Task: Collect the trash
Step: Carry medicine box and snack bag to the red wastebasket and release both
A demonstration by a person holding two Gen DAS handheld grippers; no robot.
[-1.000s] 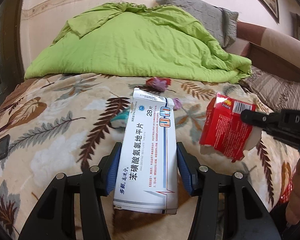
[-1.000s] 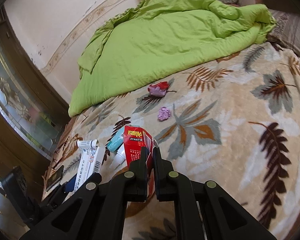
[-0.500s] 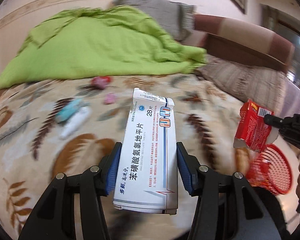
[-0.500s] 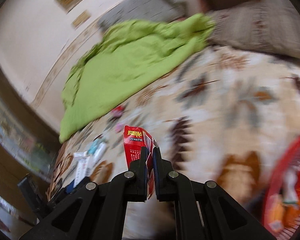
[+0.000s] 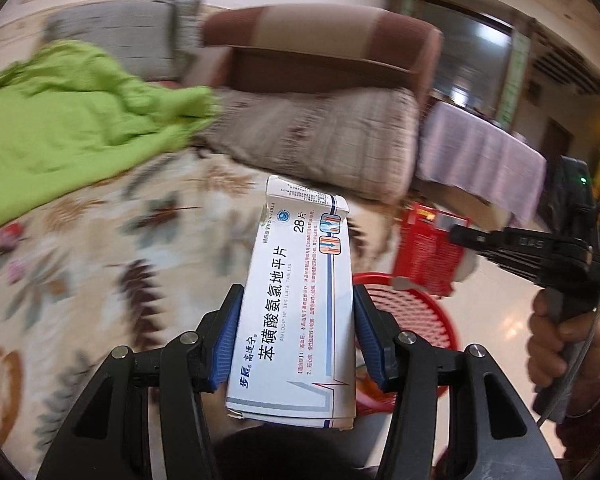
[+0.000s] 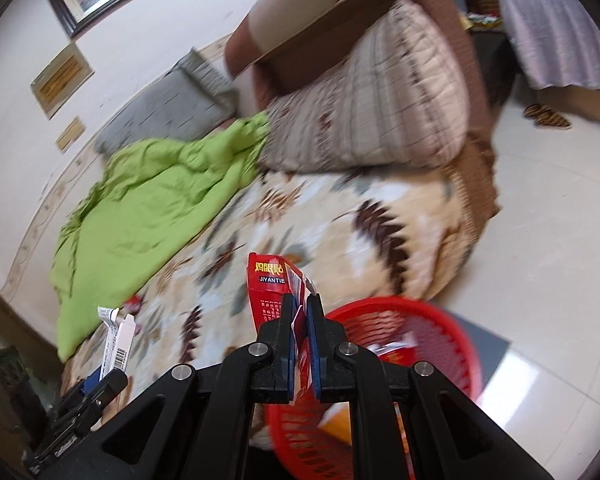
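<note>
White pill box (image 5: pixel 300 304): smooth printed cardboard, slight sheen. Red carton (image 6: pixel 274 296) – same card stock, glossier, flap edges torn. Left claw (image 5: pixel 298 340) and right claw (image 6: pixel 300 320): matt black plastic arms, ribbed blue rubbery pads, bright metal pins. Red basket (image 6: pixel 432 320) – glossy moulded plastic mesh. Bed cover (image 6: pixel 340 216): soft fleecy cloth, leaf print. Green quilt (image 5: pixel 80 128): matt crinkled fabric. Floor (image 6: pixel 548 240): polished tile, reflective.

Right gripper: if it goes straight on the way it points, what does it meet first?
Probably the leaf-patterned bedspread near the bed's edge; the right gripper, shut on the red cardboard box, aims over it. Depth is uncertain.
</note>
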